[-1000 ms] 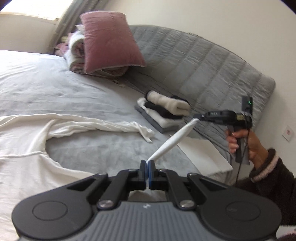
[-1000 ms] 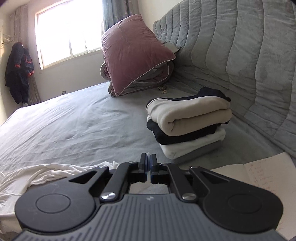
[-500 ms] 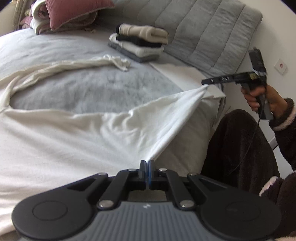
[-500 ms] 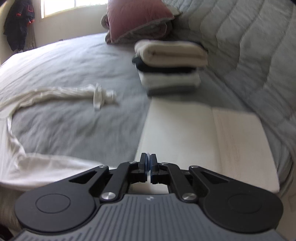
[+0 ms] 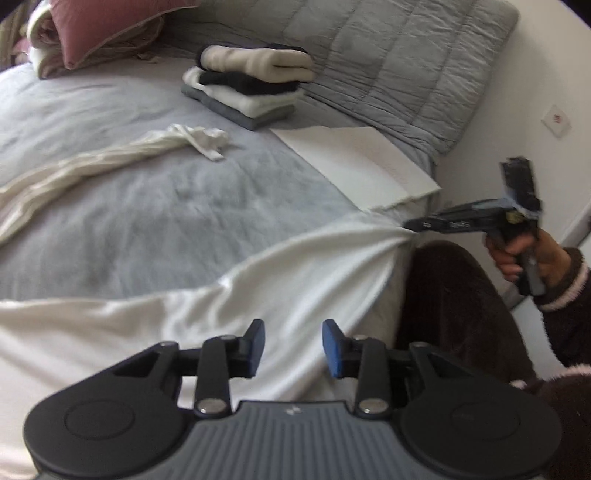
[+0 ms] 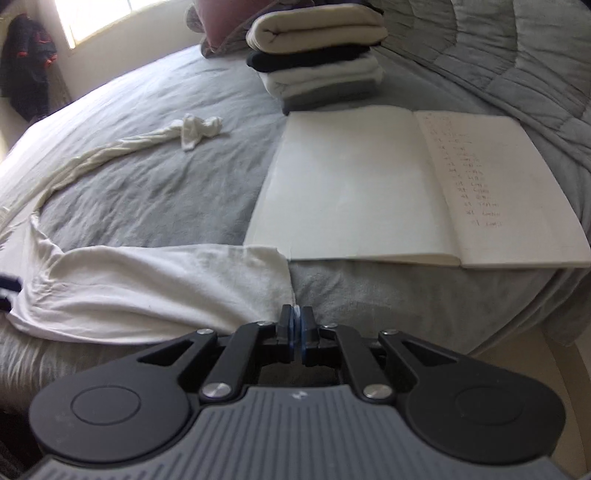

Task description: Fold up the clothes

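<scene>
Four folded garments make one stack (image 5: 251,85) on the grey bed (image 5: 147,206): a cream one on top, a black one under it, a white one next, a grey one at the bottom. One open notebook (image 6: 406,192) lies just in front of the stack. One unfolded white shirt (image 6: 147,288) lies on the bed to the stack's front left. One pink pillow (image 5: 110,26) sits behind the stack. Two grippers show: the left gripper (image 5: 291,347) and the right gripper (image 6: 296,325).

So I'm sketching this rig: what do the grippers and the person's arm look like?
Left gripper: black linkage arms, silver pivot screws, blue pads, ribbed grey body between round black housings. Right gripper matches. The right hand grips a black pistol handle; dark fuzzy sleeve, pink cuff.
</scene>
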The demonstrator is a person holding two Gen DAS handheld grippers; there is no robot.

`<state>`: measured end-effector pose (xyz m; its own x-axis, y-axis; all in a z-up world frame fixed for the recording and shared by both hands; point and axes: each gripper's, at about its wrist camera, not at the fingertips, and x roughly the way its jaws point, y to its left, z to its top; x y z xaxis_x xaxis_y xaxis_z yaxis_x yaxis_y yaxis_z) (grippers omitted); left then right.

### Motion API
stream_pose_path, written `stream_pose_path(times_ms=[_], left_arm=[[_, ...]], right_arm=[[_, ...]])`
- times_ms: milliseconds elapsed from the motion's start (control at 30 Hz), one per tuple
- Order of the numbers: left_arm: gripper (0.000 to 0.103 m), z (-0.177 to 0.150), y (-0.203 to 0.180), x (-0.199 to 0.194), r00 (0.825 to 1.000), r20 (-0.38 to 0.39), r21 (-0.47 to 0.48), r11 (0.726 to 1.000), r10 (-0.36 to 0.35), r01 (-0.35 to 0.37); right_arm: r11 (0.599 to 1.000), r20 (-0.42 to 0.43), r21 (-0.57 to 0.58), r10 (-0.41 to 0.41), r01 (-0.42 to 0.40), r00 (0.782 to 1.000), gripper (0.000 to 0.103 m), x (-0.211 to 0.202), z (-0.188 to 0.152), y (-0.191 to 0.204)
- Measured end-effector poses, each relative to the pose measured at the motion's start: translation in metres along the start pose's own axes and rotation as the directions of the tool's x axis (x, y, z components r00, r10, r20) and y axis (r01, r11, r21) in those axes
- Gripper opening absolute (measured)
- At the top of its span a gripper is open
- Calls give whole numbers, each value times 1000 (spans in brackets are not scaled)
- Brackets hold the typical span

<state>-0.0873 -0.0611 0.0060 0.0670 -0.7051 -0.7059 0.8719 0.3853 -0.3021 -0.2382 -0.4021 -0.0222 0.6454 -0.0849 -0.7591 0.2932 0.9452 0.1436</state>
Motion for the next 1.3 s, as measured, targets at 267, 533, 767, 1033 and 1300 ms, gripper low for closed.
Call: stream_pose_path(times_ms=[267, 533, 767, 1033, 1300], left_arm=[[39, 7, 63, -6, 979, -4, -366, 911, 203, -191], [38, 25, 107, 6, 920, -153, -622, 688, 362, -374], [4, 23, 109, 22, 820, -234, -604, 583, 521, -543], [3, 16, 99, -6, 817, -29, -662, 601, 576, -448], [4, 15, 107, 1, 819, 63, -698, 612, 570, -372]], right_arm=[[997, 69, -59, 61, -57, 996, 35, 6, 15, 2], [991, 56, -114, 81, -74, 995, 35, 29, 26, 10], [979, 51, -197, 70, -58, 996, 4, 37, 18, 21], [988, 190, -152, 42, -13, 981, 2, 4, 20, 14], [988, 208, -144, -23, 54, 978, 0, 8, 40, 5]])
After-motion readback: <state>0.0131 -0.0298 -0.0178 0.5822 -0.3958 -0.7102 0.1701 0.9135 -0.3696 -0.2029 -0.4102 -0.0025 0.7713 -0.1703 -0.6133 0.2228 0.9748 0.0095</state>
